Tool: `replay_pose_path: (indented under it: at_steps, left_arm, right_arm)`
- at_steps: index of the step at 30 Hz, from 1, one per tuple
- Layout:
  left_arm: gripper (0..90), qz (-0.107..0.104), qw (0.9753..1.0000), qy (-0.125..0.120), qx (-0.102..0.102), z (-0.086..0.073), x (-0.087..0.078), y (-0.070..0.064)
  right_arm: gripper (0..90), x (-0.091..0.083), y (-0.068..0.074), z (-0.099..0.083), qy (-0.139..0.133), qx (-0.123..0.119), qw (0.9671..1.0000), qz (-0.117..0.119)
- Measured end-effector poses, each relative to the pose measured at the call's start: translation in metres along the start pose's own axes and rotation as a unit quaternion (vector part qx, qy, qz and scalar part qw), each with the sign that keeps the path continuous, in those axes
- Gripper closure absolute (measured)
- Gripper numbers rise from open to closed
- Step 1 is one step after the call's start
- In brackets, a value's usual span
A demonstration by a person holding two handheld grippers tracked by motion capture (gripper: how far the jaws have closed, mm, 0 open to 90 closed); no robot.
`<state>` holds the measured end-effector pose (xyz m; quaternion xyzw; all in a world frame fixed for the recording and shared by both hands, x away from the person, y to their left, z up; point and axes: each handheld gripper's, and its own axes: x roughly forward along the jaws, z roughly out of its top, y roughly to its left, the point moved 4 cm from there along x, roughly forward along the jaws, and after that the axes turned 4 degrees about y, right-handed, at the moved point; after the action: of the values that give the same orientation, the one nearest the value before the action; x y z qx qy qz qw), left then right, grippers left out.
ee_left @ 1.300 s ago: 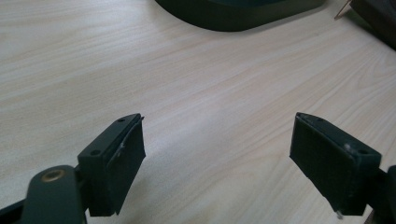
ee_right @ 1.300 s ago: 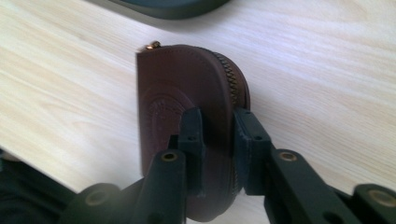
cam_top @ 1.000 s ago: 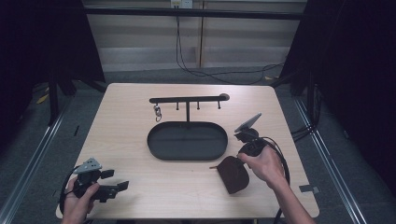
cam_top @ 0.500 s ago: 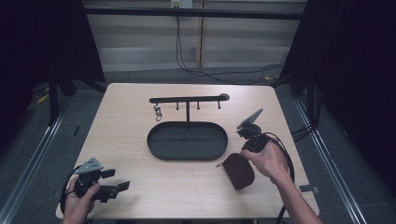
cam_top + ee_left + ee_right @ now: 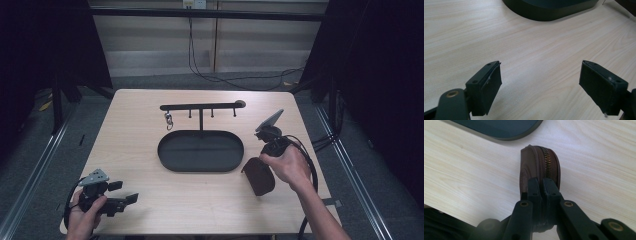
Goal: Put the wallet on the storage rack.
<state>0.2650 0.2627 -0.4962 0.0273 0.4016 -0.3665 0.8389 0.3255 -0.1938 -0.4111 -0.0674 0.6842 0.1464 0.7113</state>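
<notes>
Wooden table (image 5: pixel 150 145): wide bare stretch across near-left half, edges unobstructed. One oval black tray (image 5: pixel 201 151) at centre, one hook rack (image 5: pixel 200 106) rising behind it. One brown zip pouch (image 5: pixel 258 176) just right of tray, near it, clamped edge-on in right gripper (image 5: pixel 541 185), jaws closed on it. Left gripper (image 5: pixel 540 85) at near-left corner, jaws spread wide, empty.

No readable text, label, brand, number or sign anywhere. Showing a faint embossed round mark on the side of the brown pouch (image 5: pixel 527 173) in the right gripper view, too blurred for any letters. Bearing no print: table (image 5: pixel 150 200), tray (image 5: pixel 200 165), rack (image 5: pixel 200 106).
</notes>
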Motion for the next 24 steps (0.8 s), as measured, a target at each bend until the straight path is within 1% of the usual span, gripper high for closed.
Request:
replay_pose_path:
  at_steps: [2, 4, 6, 8, 10, 13, 14, 15, 17, 18, 21, 24]
  left_arm:
    - [17.8, -0.001, 1.0, -0.003, -0.003, 0.0, 0.0, 0.0]
    - [17.8, 0.001, 1.0, -0.002, -0.004, 0.0, 0.0, 0.001]
    - [17.7, 0.0, 1.0, -0.002, -0.006, 0.0, -0.001, 0.001]
    - [17.5, -0.001, 1.0, -0.002, -0.005, 0.0, -0.001, 0.001]
    - [17.3, -0.003, 1.0, -0.002, -0.005, 0.0, -0.001, 0.001]
    - [17.0, 0.003, 1.0, -0.001, -0.004, -0.001, -0.001, 0.001]
    - [17.0, 0.002, 1.0, -0.001, -0.005, -0.001, -0.001, 0.001]
    - [17.0, 0.0, 1.0, 0.0, -0.005, -0.001, -0.001, 0.001]
    - [17.0, 0.0, 1.0, -0.001, -0.004, -0.001, -0.001, 0.002]
    - [17.0, 0.001, 1.0, -0.004, -0.005, 0.0, -0.001, 0.001]
    - [17.0, -0.003, 1.0, -0.005, -0.005, 0.0, -0.001, 0.001]
    - [17.0, -0.004, 1.0, -0.004, -0.002, 0.0, -0.001, 0.001]
  right_arm:
    - [85.8, -0.002, -0.003, 0.002, -0.008, 0.009, 0.9999, 0.002]
    - [85.8, -0.004, -0.006, 0.003, -0.011, 0.013, 0.9999, 0.0]
    - [85.8, -0.007, -0.009, 0.003, -0.011, 0.014, 0.9998, 0.003]
    - [85.7, -0.01, -0.011, 0.004, -0.017, 0.019, 0.9997, 0.005]
    - [85.7, -0.014, -0.013, 0.005, -0.024, 0.017, 0.9996, -0.001]
    - [85.7, -0.016, -0.014, 0.006, -0.025, 0.019, 0.9995, -0.003]
    - [85.7, -0.017, -0.014, 0.006, -0.024, 0.017, 0.9996, -0.005]
    - [85.7, -0.019, -0.013, 0.007, -0.026, 0.019, 0.9994, -0.006]
    - [85.8, -0.021, -0.013, 0.01, -0.026, 0.018, 0.9995, -0.008]
    - [85.7, -0.023, -0.013, 0.011, -0.031, 0.018, 0.9993, -0.009]
    - [85.8, -0.026, -0.013, 0.015, -0.034, 0.019, 0.9992, -0.003]
    - [85.8, -0.029, -0.011, 0.021, -0.039, 0.02, 0.999, -0.005]
